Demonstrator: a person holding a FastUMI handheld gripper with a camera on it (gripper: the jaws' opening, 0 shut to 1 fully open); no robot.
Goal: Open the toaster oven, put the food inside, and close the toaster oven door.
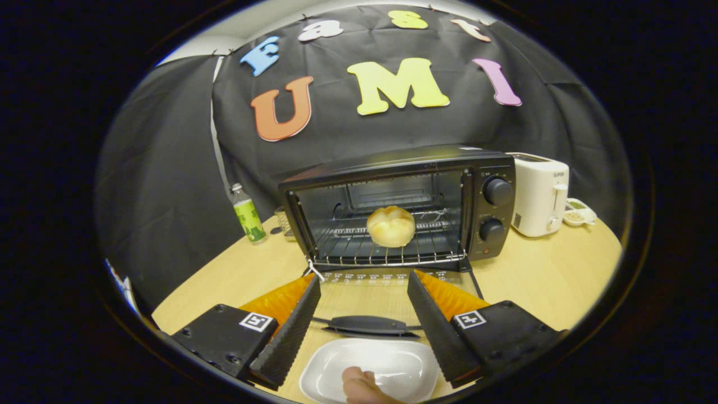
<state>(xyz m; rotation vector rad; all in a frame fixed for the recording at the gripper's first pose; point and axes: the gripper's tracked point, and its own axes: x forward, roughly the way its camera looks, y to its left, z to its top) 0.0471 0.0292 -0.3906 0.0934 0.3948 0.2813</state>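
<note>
The black toaster oven [401,207] stands on the wooden table with its glass door [387,297] folded down flat toward me, the door handle [367,324] lying between my fingers. A round bread roll [391,226] rests on the wire rack [387,247] inside the oven. My gripper [363,280] is open, fingers spread over the lowered door, nothing between them. The roll lies beyond the fingertips. Below the handle sits an empty white dish [370,370], and a person's finger [362,387] touches its near rim.
A white pop-up toaster [539,193] stands right of the oven, with a small dish of bits [579,214] beside it. A green-labelled bottle [248,214] stands left of the oven. Bare wooden table [549,275] stretches to the right of the door.
</note>
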